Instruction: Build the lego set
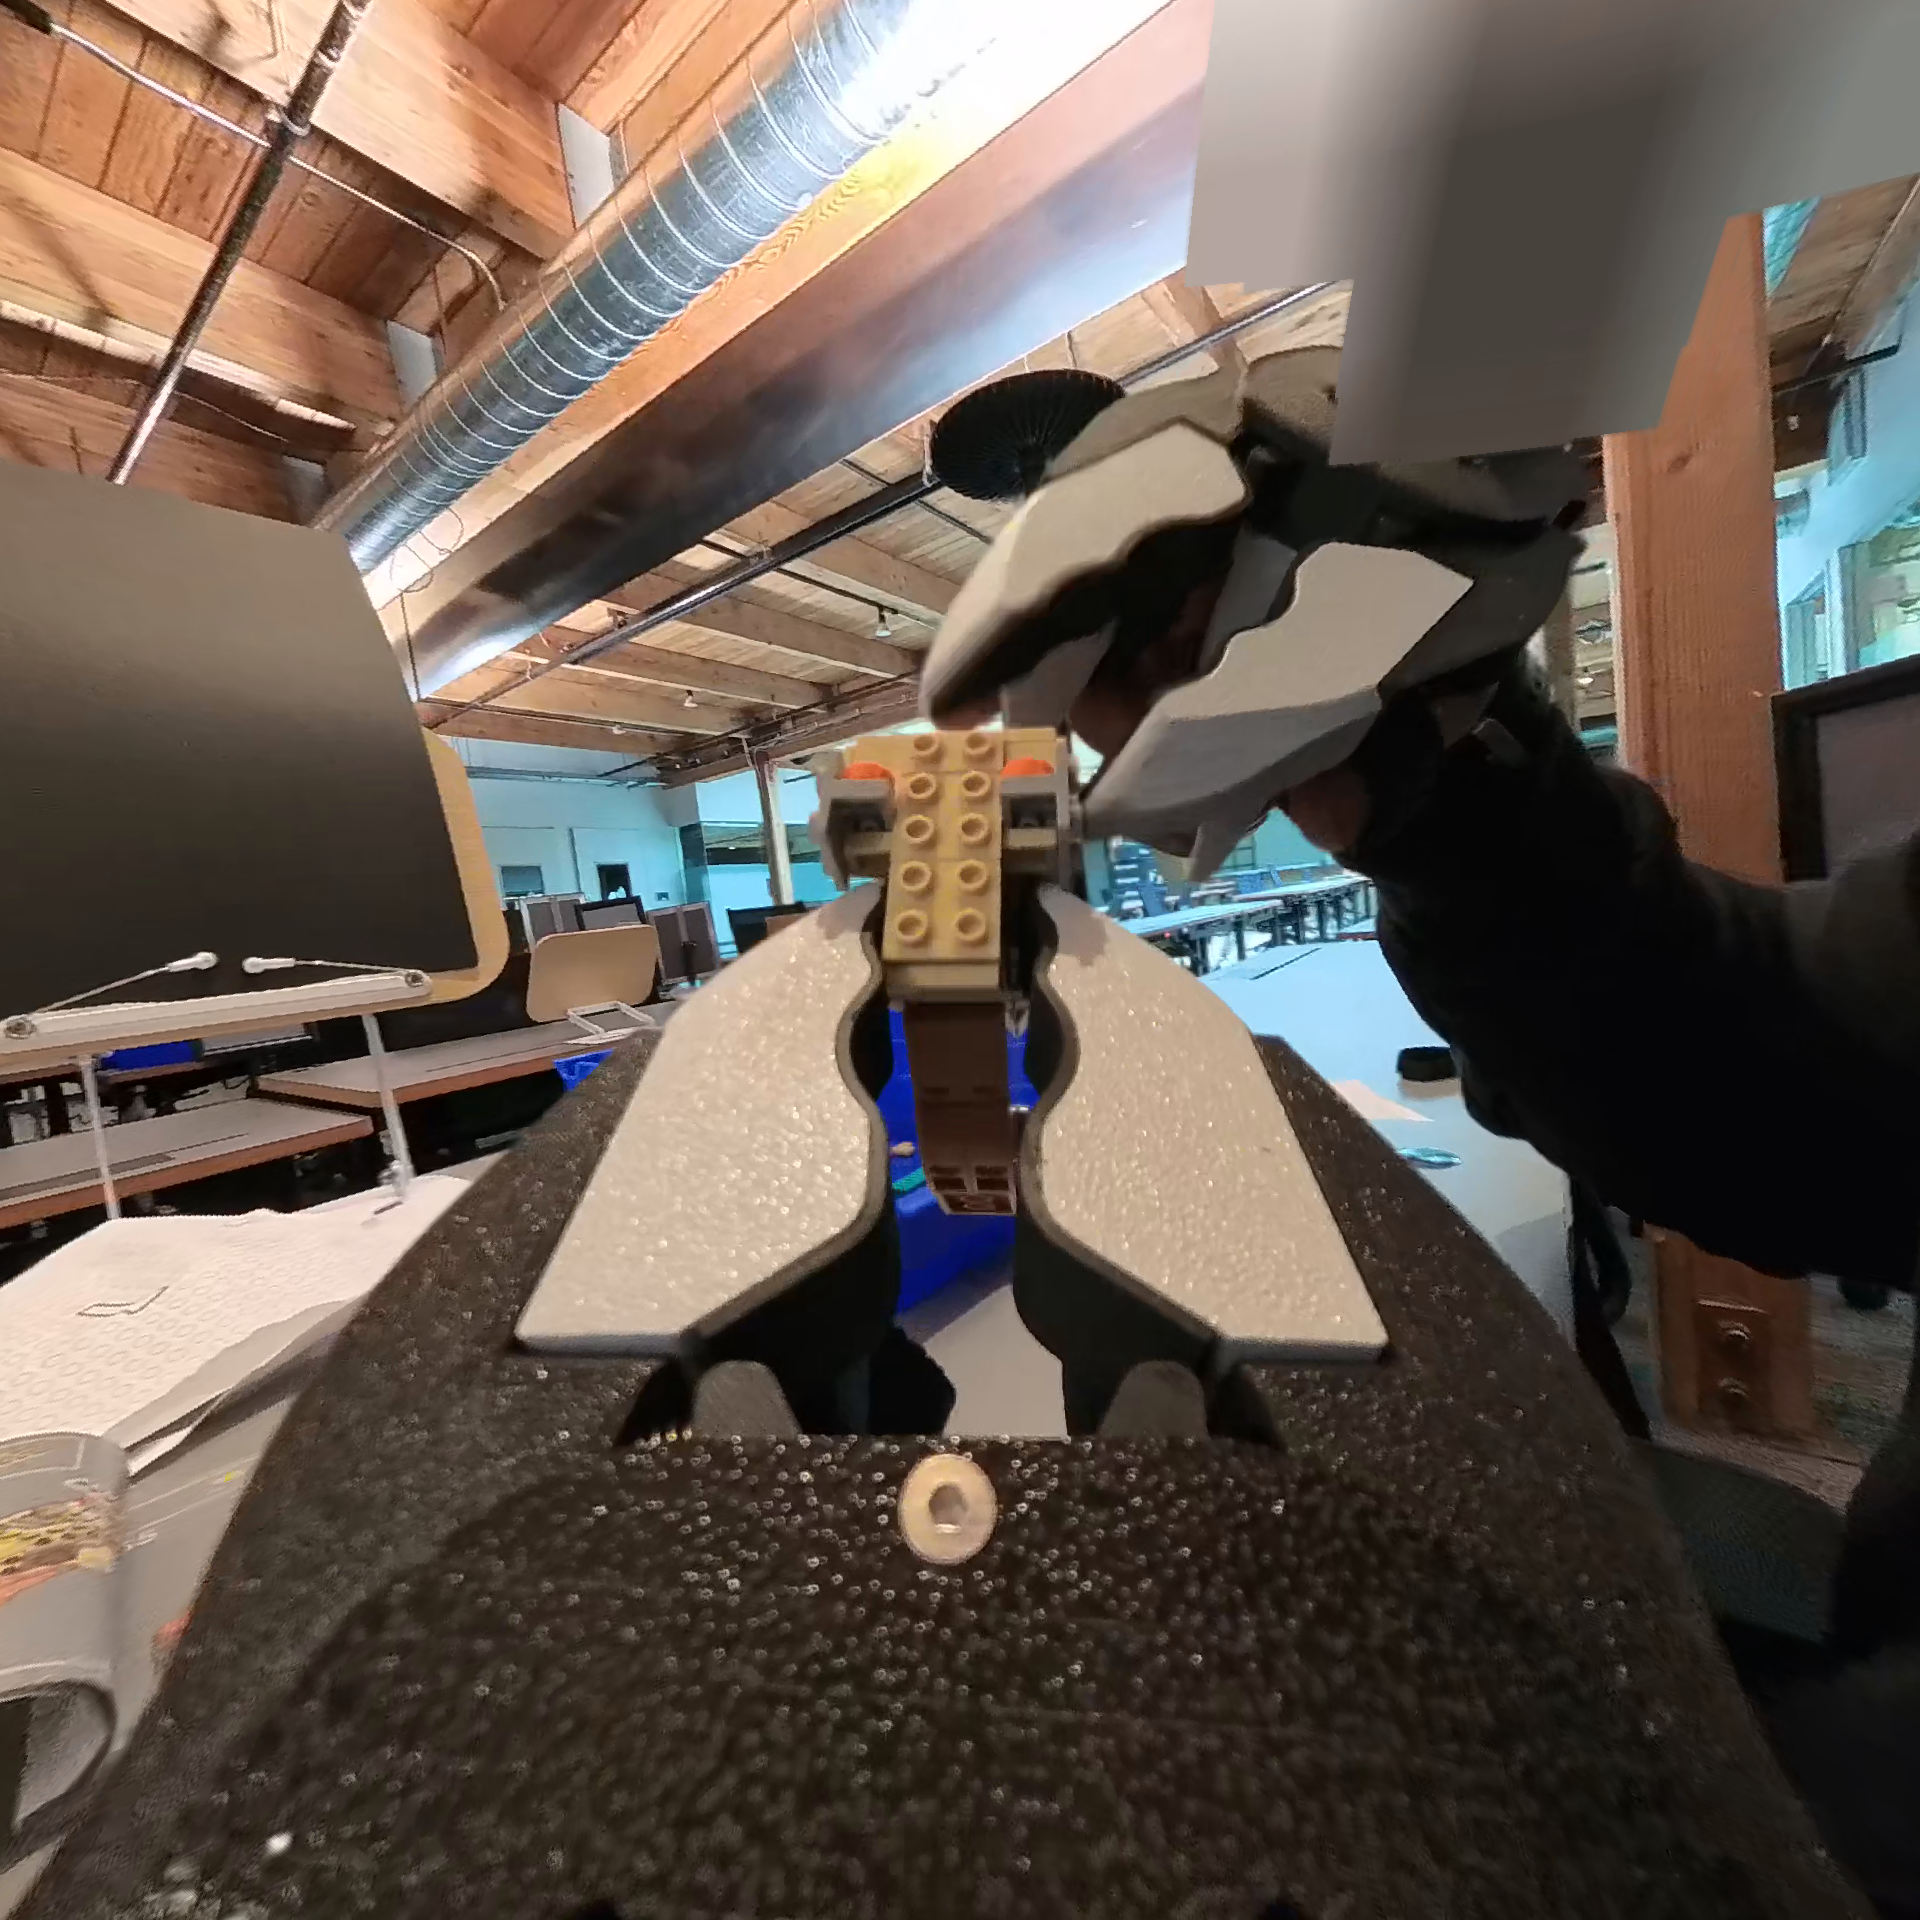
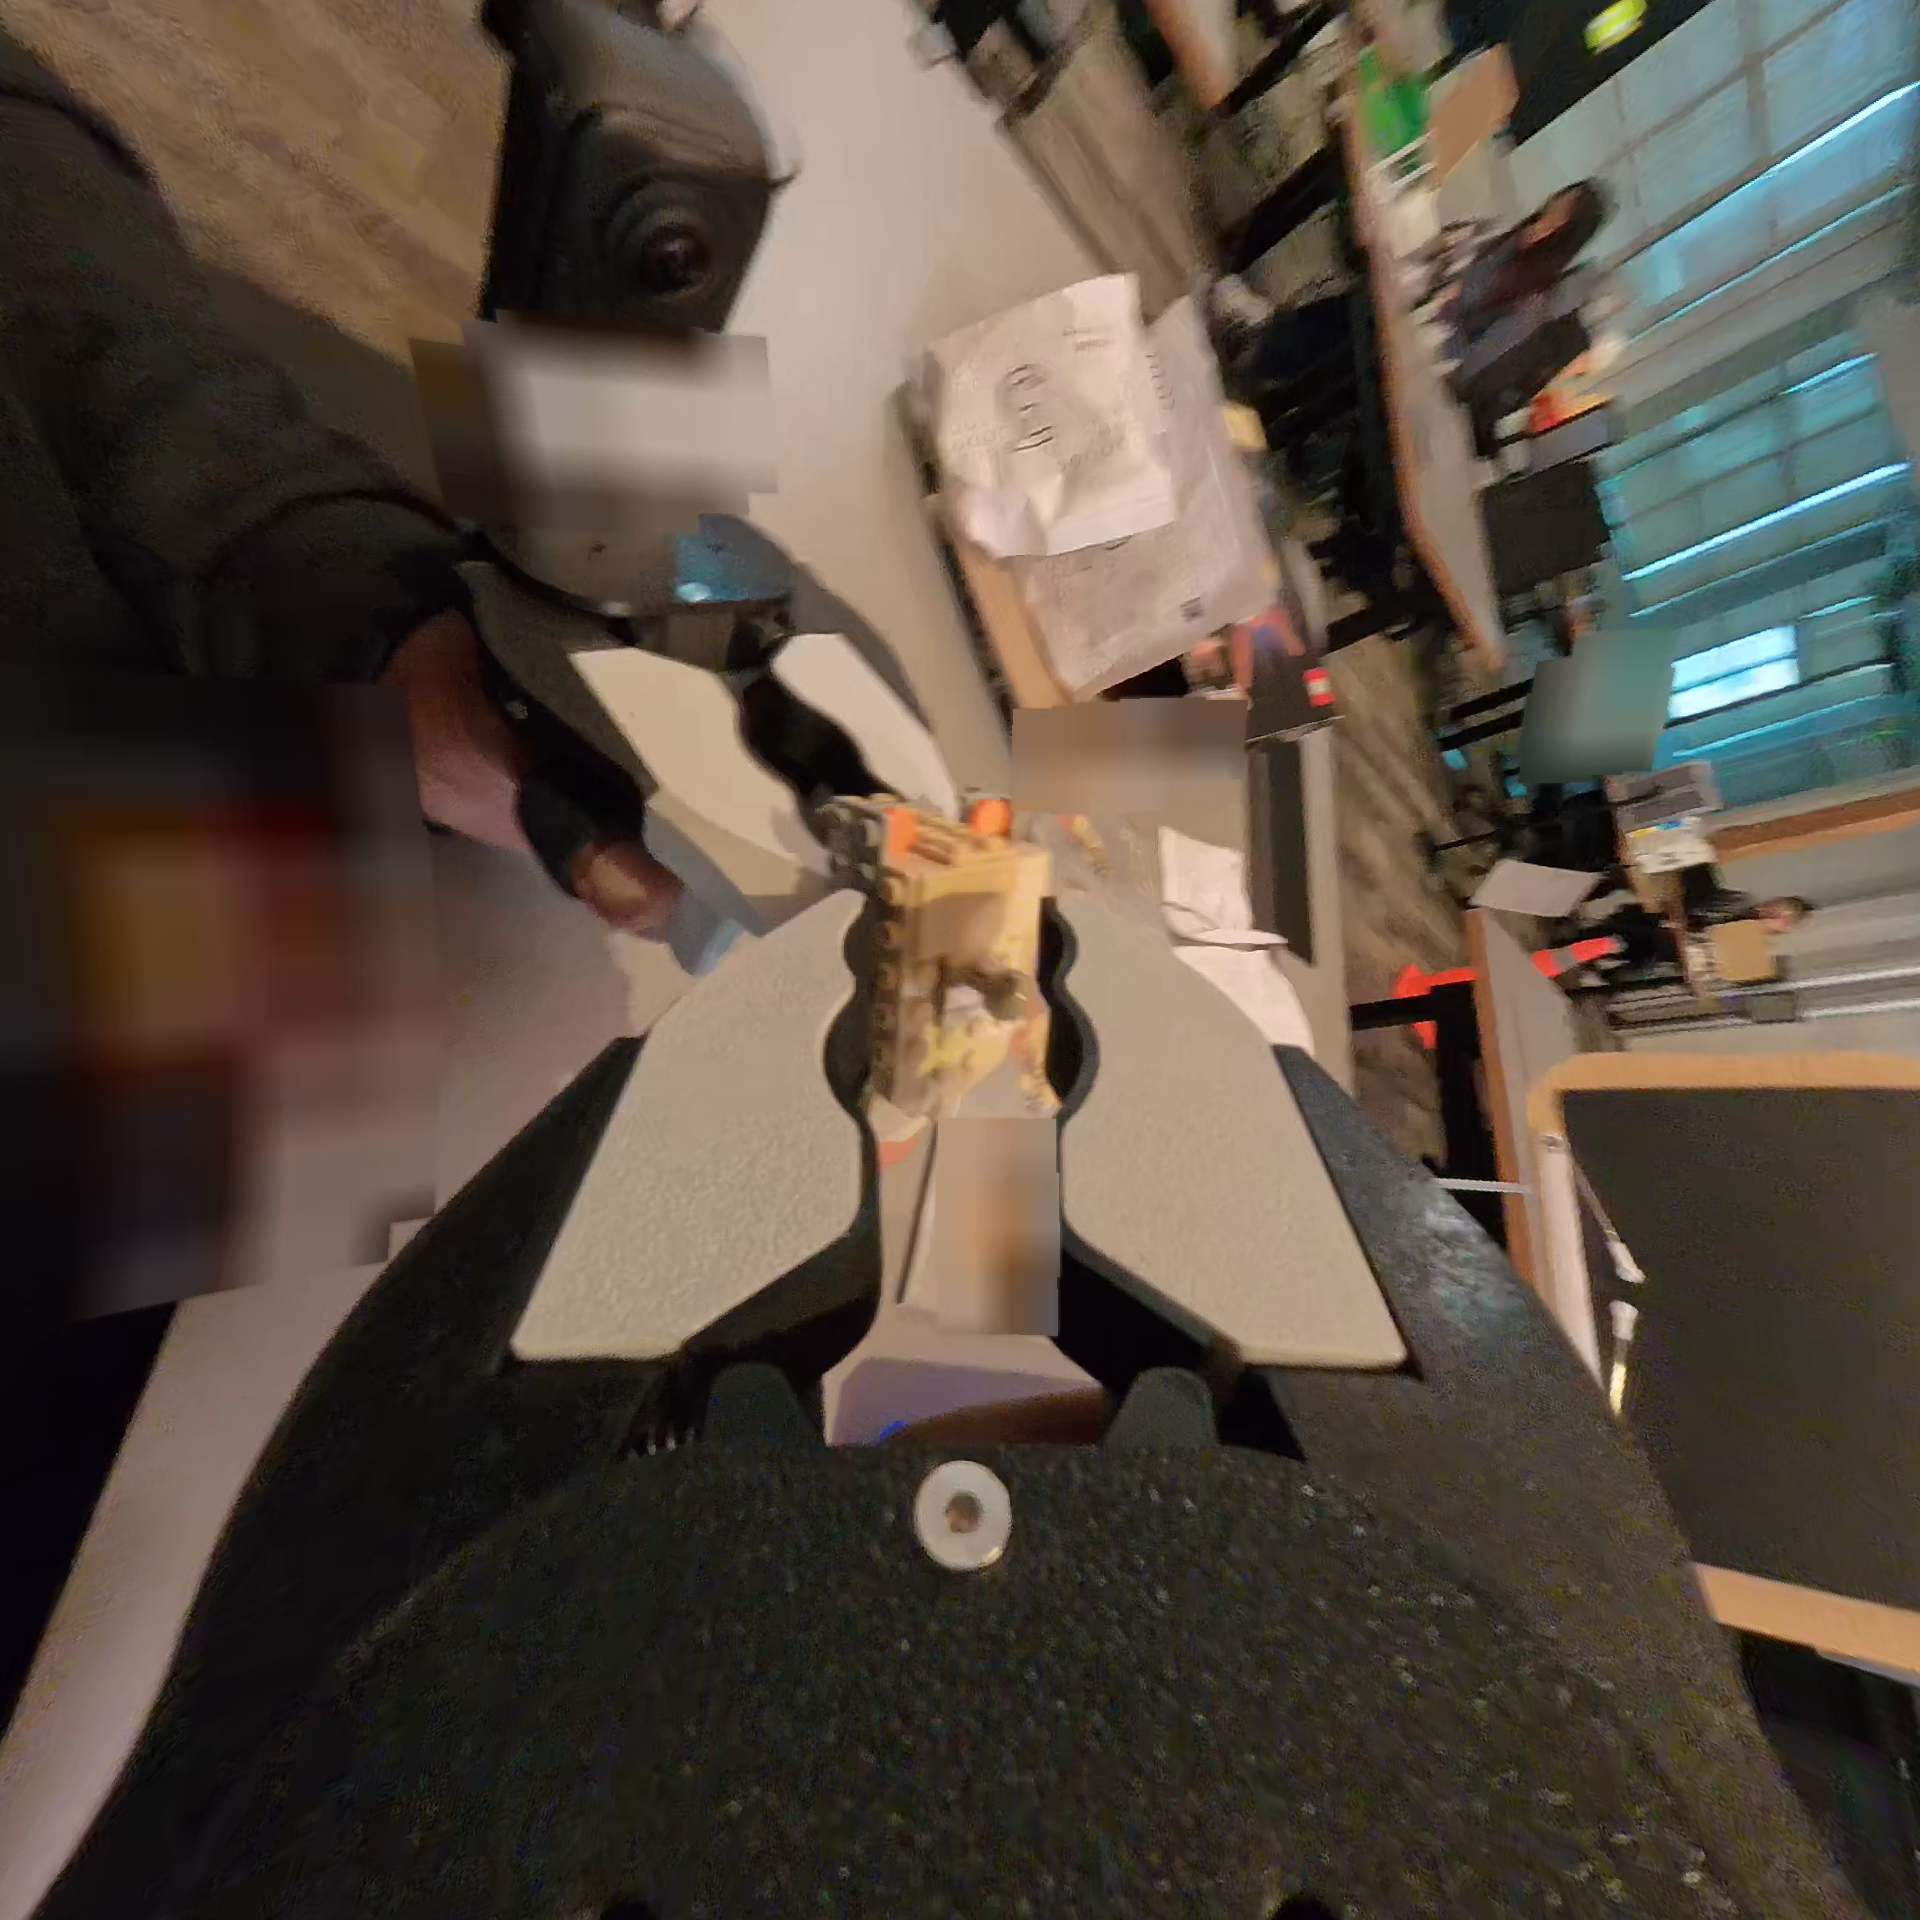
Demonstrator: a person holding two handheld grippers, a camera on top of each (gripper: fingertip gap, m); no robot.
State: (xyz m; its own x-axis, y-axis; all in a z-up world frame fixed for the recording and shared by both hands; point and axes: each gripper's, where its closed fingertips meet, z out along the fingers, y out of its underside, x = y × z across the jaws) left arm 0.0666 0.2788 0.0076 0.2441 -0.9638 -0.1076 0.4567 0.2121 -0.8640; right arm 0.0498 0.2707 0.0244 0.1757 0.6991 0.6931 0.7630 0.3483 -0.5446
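Lego assembly (image 1: 940, 914) held up in the air between both tools, well above the table (image 1: 1299, 997). Left gripper (image 1: 948, 971) pinching its lower part: tan studded plate on top, brown stack hanging down between the fingers. Likely held tilted up, studs toward the camera, so the top end stays free for work. Right gripper (image 1: 1049, 769) at the far upper end of the model, fingertips on or just beside the grey-and-orange section; contact looks real but the tip is blurred.

In the right wrist view, right gripper (image 2: 951, 987) closed around the tan block of the same lego assembly (image 2: 956, 935), fingers narrowed onto it, left gripper (image 2: 821, 821) meeting it from the far left. Probably a two-handed press or a regrip/handover; cannot tell which.

Around: blue bin (image 1: 956, 1236) below the model, seen through the finger gap, likely the parts tray. Instruction booklet (image 1: 135, 1340) open at near left; papers (image 2: 1081, 468) on the table farther off. Black monitor back (image 1: 187, 748) at left. Wooden post (image 1: 1683, 540) at right. Dark sleeve (image 1: 1621, 997) of the person behind the right tool.

In the way: each tool covers part of the model, so the joint being worked is hidden. Right view motion-blurred, small pieces unreadable.
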